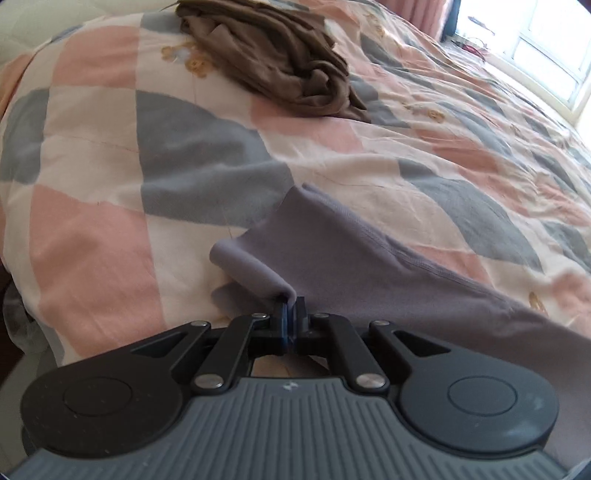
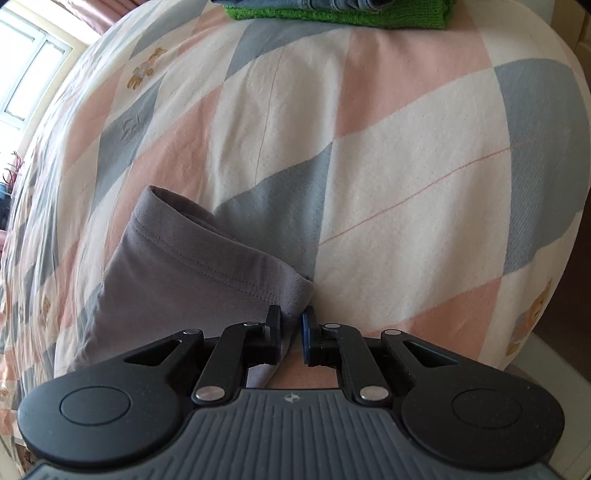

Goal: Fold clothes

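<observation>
My left gripper was clamped on a rolled edge of the grey garment, which lay across the checked bed. My right gripper pinched its hemmed corner. A brown heap sat farther off, and folded clothes lay at the far edge.

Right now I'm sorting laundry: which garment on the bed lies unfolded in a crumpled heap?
The brown garment, bunched up; the grey garment is held taut.
</observation>
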Tool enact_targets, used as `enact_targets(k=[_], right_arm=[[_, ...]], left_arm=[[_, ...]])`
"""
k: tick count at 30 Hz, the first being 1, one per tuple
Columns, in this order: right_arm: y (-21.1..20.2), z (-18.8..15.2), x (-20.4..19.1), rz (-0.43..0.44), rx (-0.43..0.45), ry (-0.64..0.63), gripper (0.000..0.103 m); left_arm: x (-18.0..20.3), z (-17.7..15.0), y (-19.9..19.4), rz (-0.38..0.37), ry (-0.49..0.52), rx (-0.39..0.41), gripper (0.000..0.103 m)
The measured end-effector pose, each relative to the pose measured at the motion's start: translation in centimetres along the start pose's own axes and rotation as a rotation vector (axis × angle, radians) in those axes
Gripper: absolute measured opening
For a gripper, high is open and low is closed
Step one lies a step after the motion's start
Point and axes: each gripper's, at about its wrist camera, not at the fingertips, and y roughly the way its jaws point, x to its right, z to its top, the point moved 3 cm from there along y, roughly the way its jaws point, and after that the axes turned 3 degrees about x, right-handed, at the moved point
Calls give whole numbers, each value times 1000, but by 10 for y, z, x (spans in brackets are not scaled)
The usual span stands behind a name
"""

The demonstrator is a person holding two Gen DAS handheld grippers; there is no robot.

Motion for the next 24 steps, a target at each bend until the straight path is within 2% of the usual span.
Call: enact_targets(k=[2,3,5,10,11,12,13,14,15,18,20,24], right_arm=[[-1,1,-2,-4,-1,-11,13],[-2,2,-4,-7,-2,-18,26],[-4,0,-5,-17,4,-25,41],[-2,-8,-8,-19,16,-18,41],[-2,-9,-9,-26,21,-20,41],[-2,-9,-10,-33,25,-21,41],[-1,-10,-11,-40,28,-24,40],[-2,-10,-12,-46,34,-35,28],[-3,-9,-14,-53,42,-50,10],[-12,-5,-18,-56,83,-83,8],[-17,-2,-18,-51,93,-80,8],[-13,0,-17,-65,80,-85,7]], left_arm=[[-6,0,-6,-7,-48,0,9],[-10,1,-10,-12,-74,3,13],[-18,3,-17,-27,-125,7,16],[-30,8,-10,-68,-226,-23,17],[-29,8,-7,-69,-221,-29,14],[-28,8,-8,-70,-214,-24,0],[-28,8,-11,-75,-207,-10,0],[-27,8,-13,-80,-200,3,0],[-27,10,-18,-87,-201,22,0],[-33,16,-34,-107,-217,68,0],[-35,19,-36,-100,-193,75,0],[-29,10,-16,-72,-110,24,0]])
